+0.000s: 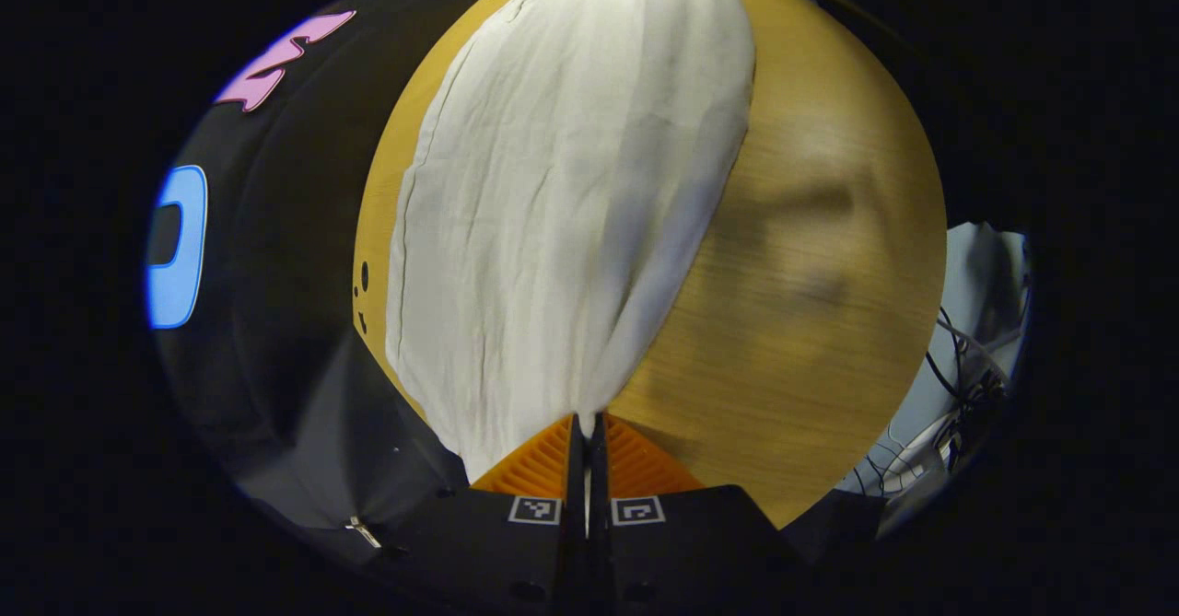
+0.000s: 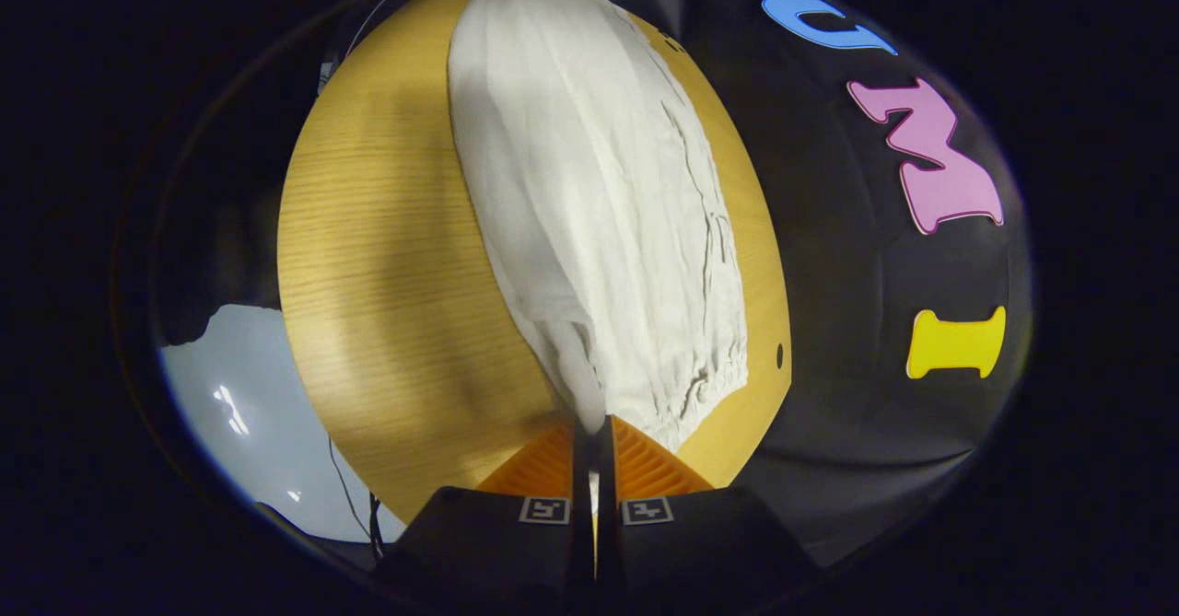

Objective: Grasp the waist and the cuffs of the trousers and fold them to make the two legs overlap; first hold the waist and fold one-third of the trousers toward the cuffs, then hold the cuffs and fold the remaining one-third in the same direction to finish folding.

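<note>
trousers (image 1: 562, 192) — long axis gripper-to-gripper | left gripper (image 1: 588, 423), right gripper (image 2: 594, 424) — each pinching one end

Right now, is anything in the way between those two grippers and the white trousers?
Nothing visible. The left gripper and the right gripper each already pinch the trousers, which stretch across the bare wooden table.

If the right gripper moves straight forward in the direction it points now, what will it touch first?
The right gripper is already shut on the trousers near the gathered waist, so it would push straight into that cloth lying along the wooden table. Depth beyond is unclear.
</note>
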`<action>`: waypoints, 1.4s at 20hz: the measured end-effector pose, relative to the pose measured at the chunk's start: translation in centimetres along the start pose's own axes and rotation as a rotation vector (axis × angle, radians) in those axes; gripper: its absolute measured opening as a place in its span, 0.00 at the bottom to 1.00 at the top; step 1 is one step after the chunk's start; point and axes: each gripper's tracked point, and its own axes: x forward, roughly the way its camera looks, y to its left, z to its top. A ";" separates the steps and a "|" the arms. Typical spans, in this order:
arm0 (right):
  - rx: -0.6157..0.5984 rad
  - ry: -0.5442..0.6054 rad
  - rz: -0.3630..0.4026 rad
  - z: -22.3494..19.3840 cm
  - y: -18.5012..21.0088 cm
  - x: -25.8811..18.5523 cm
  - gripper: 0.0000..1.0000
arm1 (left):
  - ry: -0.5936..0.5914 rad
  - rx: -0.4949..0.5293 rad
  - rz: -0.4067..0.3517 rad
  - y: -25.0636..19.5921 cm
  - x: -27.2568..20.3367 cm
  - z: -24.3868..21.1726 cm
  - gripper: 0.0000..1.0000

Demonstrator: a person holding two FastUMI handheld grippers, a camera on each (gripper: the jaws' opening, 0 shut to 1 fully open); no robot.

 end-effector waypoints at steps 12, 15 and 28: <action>0.318 -0.058 -0.204 3.0 -11.6 -1.2 0.06 | -0.084 -0.423 0.061 11.8 -5.0 2.2 0.06; 0.370 -0.066 -0.235 3.5 -15.0 0.2 0.05 | -0.092 -0.437 0.092 15.6 -3.5 3.1 0.06; 0.199 0.010 -0.067 2.9 -15.1 11.6 0.06 | -0.003 -0.283 -0.020 20.1 6.9 5.1 0.06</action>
